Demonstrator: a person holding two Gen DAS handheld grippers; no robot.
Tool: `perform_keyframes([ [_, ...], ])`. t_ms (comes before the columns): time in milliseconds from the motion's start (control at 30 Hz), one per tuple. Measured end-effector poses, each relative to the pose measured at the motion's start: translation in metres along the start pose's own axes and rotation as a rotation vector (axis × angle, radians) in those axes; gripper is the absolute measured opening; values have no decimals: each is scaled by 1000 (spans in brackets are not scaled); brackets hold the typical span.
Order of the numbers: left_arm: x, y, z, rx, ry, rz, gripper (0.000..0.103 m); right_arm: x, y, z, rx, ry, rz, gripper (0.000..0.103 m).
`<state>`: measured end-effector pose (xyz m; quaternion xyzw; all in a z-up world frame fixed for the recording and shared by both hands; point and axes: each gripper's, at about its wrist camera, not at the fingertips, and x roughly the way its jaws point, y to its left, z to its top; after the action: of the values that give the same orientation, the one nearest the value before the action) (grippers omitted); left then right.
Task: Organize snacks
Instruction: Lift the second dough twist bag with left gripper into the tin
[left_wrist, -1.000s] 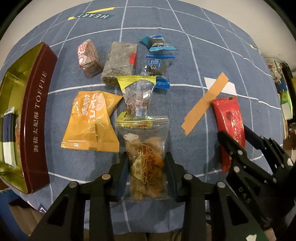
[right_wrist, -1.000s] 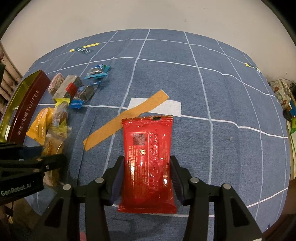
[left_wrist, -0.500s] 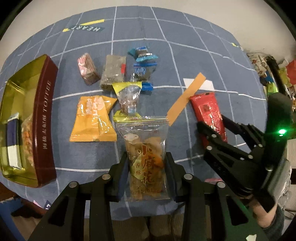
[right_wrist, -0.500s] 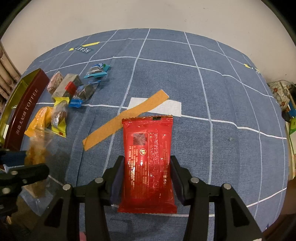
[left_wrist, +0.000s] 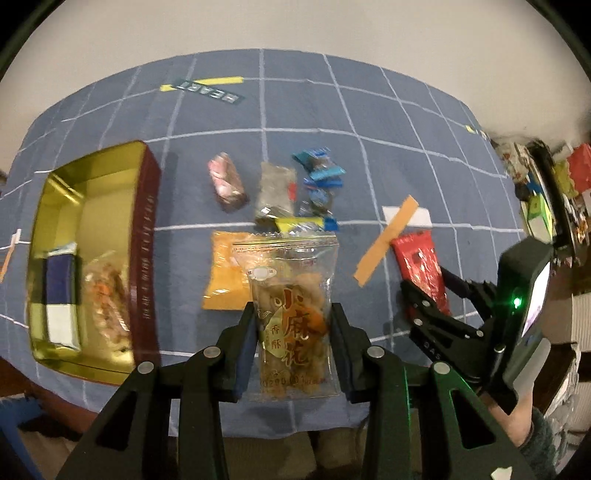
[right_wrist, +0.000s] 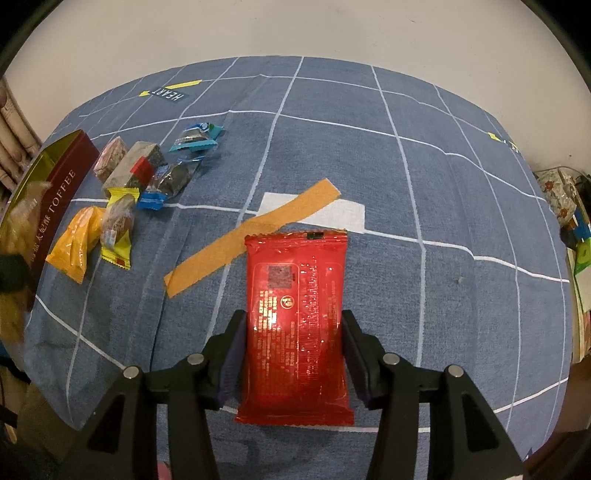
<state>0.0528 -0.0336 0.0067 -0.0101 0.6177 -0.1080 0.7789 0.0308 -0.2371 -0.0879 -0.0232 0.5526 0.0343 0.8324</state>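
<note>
Twist-snack bag was pinched in my left gripper, lifted above cloth, tin off to left. Red pack sat on cloth between right gripper pads, grip unconfirmed, can't tell. Judged: carry bag level over tin rim, release low

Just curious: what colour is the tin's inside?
Shiny gold inside the tin, dark red outside; clearest in the left wrist view.

Blue grid-lined tablecloth, plain pale wall behind, cluttered shelf at right.
</note>
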Motion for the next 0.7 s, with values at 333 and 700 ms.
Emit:
perform_keyframes([
  [333, -26, 72, 18, -119, -61, 95, 34, 1, 0, 2, -1, 16, -4, 52],
  [700, -27, 163, 20, -240, -31, 216, 34, 1, 0, 2, -2, 18, -5, 52],
])
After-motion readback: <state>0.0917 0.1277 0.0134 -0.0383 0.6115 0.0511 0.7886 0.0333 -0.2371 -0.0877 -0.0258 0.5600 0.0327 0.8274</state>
